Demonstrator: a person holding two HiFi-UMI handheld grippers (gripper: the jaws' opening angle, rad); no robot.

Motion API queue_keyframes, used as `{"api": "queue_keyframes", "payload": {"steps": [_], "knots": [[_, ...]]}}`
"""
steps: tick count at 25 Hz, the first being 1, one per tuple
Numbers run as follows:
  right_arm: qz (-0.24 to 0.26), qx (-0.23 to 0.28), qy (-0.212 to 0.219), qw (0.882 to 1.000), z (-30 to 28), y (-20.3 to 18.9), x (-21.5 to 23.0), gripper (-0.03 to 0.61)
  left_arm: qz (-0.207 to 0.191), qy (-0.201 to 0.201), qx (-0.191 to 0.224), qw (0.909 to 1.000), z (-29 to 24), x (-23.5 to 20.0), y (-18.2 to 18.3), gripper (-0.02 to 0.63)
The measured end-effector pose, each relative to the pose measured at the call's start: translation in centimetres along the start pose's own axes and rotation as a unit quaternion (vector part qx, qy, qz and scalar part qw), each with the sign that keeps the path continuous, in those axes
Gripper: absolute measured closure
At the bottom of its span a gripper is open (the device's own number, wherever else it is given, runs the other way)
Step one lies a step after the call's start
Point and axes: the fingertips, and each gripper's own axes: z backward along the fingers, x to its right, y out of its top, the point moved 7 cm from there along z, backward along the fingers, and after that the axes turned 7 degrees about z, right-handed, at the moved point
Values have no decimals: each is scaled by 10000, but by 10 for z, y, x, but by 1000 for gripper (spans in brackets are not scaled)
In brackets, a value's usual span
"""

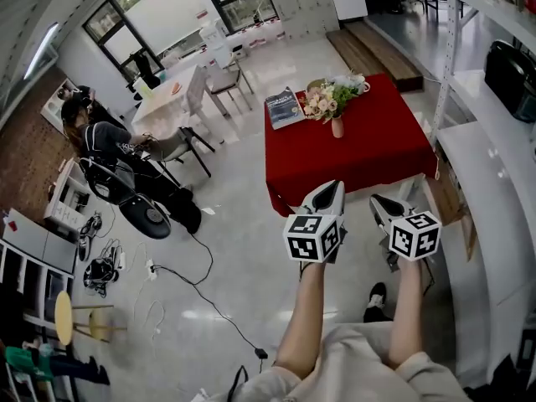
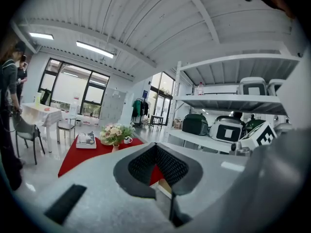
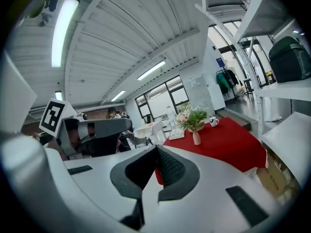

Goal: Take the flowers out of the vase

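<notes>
A bunch of pale pink and white flowers (image 1: pixel 329 99) stands in a small pink vase (image 1: pixel 337 127) on a red-clothed table (image 1: pixel 368 157). Both grippers hang in the air short of the table's near edge, well away from the vase. My left gripper (image 1: pixel 329 193) is shut with nothing in it, and my right gripper (image 1: pixel 379 203) beside it is also shut and empty. The left gripper view shows the flowers (image 2: pixel 114 132) far beyond its closed tips (image 2: pixel 155 147). The right gripper view has the flowers (image 3: pixel 190 117) and vase (image 3: pixel 196 138) ahead of its closed tips (image 3: pixel 156 150).
On the red table lie a book (image 1: pixel 285 108) and a white cup (image 1: pixel 361 82) near the flowers. White shelving (image 1: pixel 494 166) runs along the right. A person (image 1: pixel 105 145) sits at the left near chairs and a white table (image 1: pixel 172 99). Cables (image 1: pixel 197 287) trail over the floor.
</notes>
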Motion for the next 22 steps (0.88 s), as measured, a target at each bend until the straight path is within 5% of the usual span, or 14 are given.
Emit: {"api": "queue_keyframes", "payload": {"steps": [4,15,22], "knots": [[80,-145,152,9997,-16,9,26,571,-214,88,-10,9997,-26,0,12,604],[687,-287,305,9968,-38,36,90,571,145,730,163,9971,-91,-11,1,604],[544,-113,212,9982,-47,48,134,571,194,915,203,9954,-115,-16,0,604]]}}
